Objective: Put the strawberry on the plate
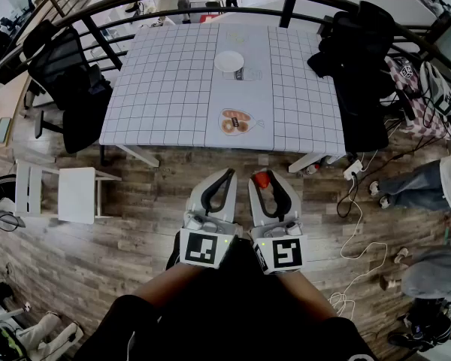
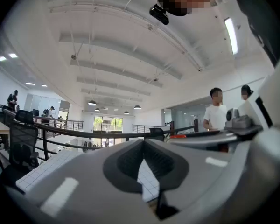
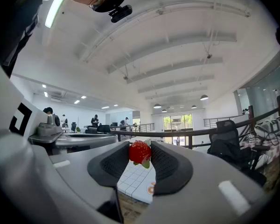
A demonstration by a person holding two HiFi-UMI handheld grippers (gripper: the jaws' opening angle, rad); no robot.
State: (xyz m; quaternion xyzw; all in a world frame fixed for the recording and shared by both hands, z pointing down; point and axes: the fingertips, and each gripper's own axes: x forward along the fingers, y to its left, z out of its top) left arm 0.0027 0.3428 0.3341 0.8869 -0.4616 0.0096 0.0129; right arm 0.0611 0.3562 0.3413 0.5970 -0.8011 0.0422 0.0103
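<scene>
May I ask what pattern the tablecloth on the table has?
The tablecloth is white with a thin dark grid, clearest in head view.

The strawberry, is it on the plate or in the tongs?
In the tongs. The right tongs are shut on the strawberry, squeezing both its sides. The white plate on the table looks empty.

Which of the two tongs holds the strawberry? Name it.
The right tongs: their jaws clamp the red strawberry at the tips, while the left tongs are shut with nothing between them.
</scene>
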